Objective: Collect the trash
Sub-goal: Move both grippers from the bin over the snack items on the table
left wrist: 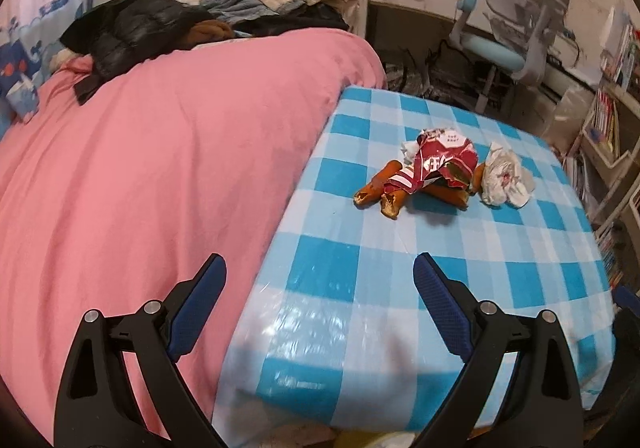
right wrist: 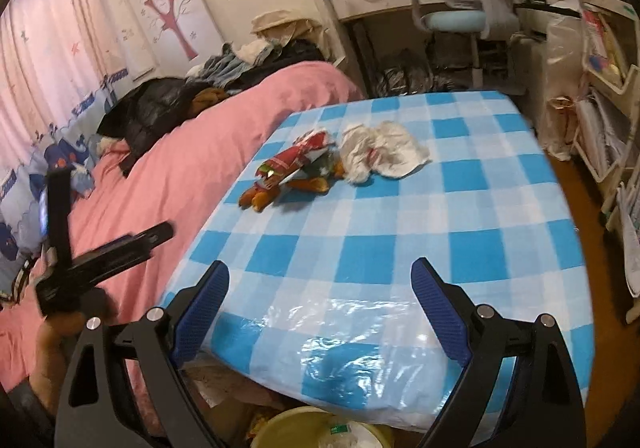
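A torn red wrapper (left wrist: 440, 164) lies on orange peel pieces (left wrist: 376, 194) in the middle of the blue-checked table (left wrist: 400, 288). A crumpled white tissue (left wrist: 504, 176) lies just right of them. They also show in the right wrist view: wrapper (right wrist: 300, 160), peel (right wrist: 260, 198), tissue (right wrist: 380, 152). My left gripper (left wrist: 320, 276) is open and empty, above the table's near left edge, well short of the trash. My right gripper (right wrist: 320, 280) is open and empty over the table's near edge. The left gripper's body (right wrist: 100, 252) shows at the left of the right wrist view.
A bed with a pink cover (left wrist: 160, 168) and piled clothes (left wrist: 160, 24) adjoins the table's left side. A yellow bin (right wrist: 320, 428) with trash sits below the table's near edge. A desk chair (left wrist: 500, 44) and bookshelves (left wrist: 608, 128) stand beyond and right.
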{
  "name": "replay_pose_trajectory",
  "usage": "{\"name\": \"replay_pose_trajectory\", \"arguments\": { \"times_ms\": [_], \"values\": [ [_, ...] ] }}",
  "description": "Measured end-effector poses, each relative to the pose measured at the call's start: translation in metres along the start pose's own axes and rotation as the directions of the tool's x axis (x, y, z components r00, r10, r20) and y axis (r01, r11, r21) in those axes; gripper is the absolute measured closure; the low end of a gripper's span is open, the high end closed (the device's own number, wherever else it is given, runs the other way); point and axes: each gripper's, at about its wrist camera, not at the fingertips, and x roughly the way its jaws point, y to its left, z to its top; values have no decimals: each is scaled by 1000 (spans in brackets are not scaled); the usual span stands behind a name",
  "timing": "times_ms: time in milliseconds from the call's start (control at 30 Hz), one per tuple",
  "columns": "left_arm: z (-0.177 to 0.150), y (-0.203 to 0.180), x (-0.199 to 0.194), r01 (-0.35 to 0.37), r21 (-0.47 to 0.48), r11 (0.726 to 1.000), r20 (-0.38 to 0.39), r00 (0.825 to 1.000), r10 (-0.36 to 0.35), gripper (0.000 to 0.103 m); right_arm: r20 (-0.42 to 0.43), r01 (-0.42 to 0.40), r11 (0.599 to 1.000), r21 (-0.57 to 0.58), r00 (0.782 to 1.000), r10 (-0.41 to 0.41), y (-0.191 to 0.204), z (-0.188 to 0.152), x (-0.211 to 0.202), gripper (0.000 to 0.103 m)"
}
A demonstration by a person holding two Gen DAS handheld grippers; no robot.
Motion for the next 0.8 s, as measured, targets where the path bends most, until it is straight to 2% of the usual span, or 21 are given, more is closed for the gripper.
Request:
{"name": "replay_pose_trajectory", "arguments": {
  "times_ms": [200,400,800],
  "values": [
    [10,-17,35,-11,72,997,-32,999,13,12,-39,-30,1000,-10,999,29,4,1,13,15],
    [25,-13,65,-18,31,999,-59,998,20,12,-65,-57,998,3,996,57,3,6,23,15],
    [52,-25,115,-38,67,997,-79,996,43,15,-104,-100,994,46,989,104,-7,19,42,13]
  ]
}}
